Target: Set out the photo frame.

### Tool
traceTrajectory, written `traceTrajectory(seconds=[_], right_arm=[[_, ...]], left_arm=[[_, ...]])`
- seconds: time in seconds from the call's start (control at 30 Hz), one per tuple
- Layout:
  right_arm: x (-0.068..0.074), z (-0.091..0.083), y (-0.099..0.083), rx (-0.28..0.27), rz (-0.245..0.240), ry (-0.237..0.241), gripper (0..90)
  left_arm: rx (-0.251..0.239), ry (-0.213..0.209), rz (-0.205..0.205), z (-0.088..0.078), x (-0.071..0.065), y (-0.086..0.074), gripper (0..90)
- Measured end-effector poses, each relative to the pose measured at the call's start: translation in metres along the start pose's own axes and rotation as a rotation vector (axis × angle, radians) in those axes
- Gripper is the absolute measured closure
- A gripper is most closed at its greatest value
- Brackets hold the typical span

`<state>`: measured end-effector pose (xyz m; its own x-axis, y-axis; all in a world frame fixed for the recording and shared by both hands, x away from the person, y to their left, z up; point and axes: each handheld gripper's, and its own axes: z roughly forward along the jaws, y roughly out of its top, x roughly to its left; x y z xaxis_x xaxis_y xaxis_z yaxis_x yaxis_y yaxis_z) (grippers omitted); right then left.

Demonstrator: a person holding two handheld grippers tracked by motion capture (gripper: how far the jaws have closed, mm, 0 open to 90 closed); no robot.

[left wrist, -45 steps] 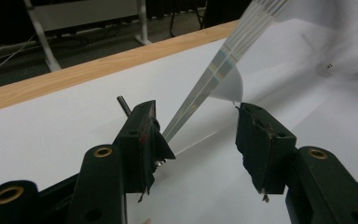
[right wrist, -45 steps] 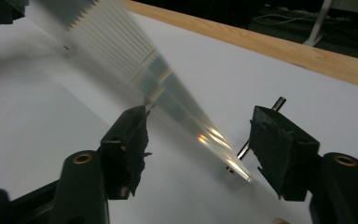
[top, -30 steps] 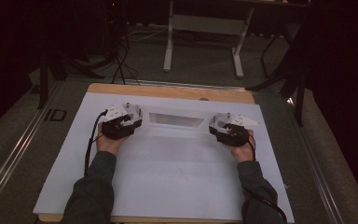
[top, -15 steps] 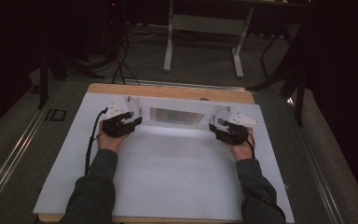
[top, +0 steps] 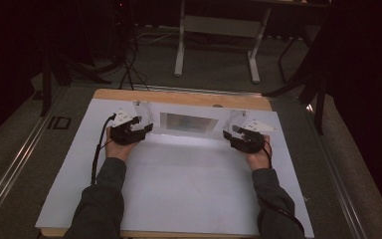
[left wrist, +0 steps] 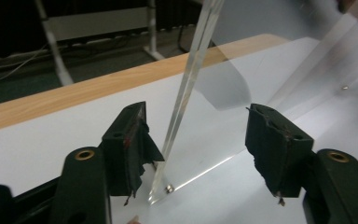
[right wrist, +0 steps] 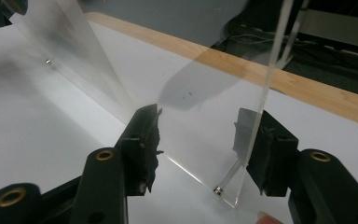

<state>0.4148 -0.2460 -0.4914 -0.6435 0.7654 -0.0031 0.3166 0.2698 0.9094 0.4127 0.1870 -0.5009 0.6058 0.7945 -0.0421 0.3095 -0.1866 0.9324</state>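
On the white table [top: 179, 189], mid-frame, both my grippers, left [left wrist: 200, 144] and right [right wrist: 200, 149], stand spread around the stiff, slick, breakable clear acrylic stand's [top: 186, 123] end panels, my best holds.

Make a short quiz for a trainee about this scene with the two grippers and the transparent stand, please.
1. True or false: the left gripper is clamped shut on the left side panel.
2. The acrylic stand rests on: A) bare wood, B) the white sheet, C) the floor.
3. What stands between the jaws of the right gripper?

Key:
1. False. Its jaws have just been opening and stand wide around the panel.
2. B.
3. The right side panel of the stand.
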Motion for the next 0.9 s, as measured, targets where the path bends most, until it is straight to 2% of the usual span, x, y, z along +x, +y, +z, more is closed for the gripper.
traceTrajectory(seconds=[0.13,0.33,0.4,0.67,0.9], right_arm=[[0.000,0.000,0.000,0.003,0.002,0.003,48.1],[0.000,0.001,0.001,0.001,0.015,-0.003,48.0],[0.000,0.001,0.001,0.001,0.017,-0.004,48.0],[-0.001,0.001,0.002,0.008,0.016,-0.004,48.0],[0.001,0.003,0.006,0.017,-0.007,-0.037,48.3]], left_arm=[[0.001,-0.015,-0.002,0.004,-0.002,0.002,37.8],[-0.009,0.012,-0.013,0.005,-0.005,0.001,37.6],[-0.011,0.034,-0.016,0.004,-0.009,0.000,37.9],[0.008,0.043,-0.013,0.002,-0.010,0.002,39.6],[0.014,0.069,-0.021,0.004,-0.012,0.006,39.8]])
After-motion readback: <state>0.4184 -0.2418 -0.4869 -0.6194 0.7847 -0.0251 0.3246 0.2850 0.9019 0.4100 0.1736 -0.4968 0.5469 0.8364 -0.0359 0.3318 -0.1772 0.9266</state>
